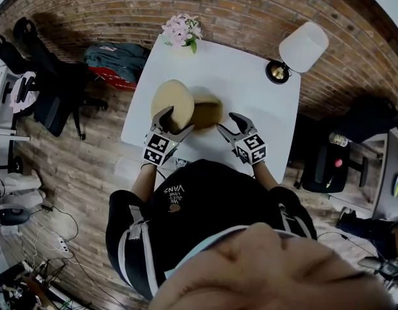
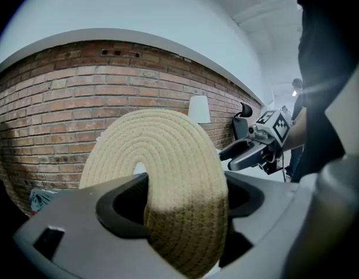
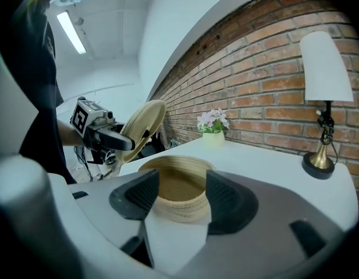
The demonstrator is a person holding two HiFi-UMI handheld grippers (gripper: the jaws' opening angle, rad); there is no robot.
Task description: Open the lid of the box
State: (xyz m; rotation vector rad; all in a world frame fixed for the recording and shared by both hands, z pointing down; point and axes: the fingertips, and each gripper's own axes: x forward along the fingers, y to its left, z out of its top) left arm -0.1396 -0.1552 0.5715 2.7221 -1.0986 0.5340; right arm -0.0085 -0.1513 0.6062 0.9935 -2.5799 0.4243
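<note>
White tabletop [image 1: 250, 89] carrying open woven box [image 3: 178, 211], partly hidden behind lid in head view. Round lid [image 2: 167, 156] upright, clamped in left claw [image 2: 182, 193]. Right claw [image 3: 182, 188] spread, empty, before box. "VANS" print [image 1: 175, 190] on shirt; smaller lines unclear.

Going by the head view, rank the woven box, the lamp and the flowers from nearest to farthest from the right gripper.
From the right gripper:
1. Woven box, just ahead of its jaws, in the middle of the table.
2. Lamp, at the far right corner.
3. Flowers, at the far edge, toward the left.
</note>
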